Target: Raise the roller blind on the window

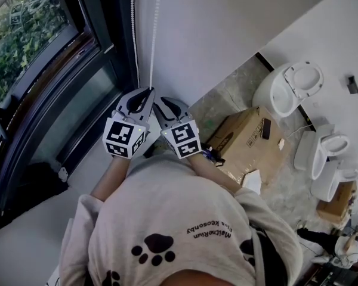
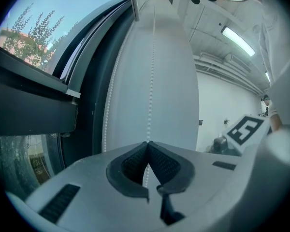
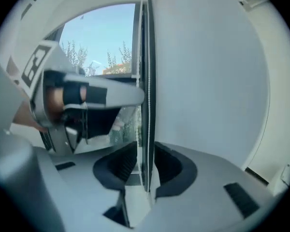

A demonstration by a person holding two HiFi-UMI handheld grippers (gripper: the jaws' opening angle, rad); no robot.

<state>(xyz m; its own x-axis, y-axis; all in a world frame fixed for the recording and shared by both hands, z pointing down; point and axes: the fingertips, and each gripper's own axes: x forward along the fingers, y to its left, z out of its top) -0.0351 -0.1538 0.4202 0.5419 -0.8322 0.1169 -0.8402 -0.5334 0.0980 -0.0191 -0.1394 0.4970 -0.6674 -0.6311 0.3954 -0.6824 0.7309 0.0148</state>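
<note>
L gripper (image 2: 147, 144) clamps thin white bead chain (image 2: 151, 81) in ribbed jaws; R gripper (image 3: 144, 153) jaws apart round it.

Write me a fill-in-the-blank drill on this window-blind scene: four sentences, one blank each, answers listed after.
1. The left gripper is ____ on the bead chain.
2. The right gripper's jaws stand ____, with the chain passing between them.
3. A brown ____ box sits near the white toilets.
4. The person's shirt shows a black ____ print.

Missing words: shut; apart; cardboard; paw.
</note>
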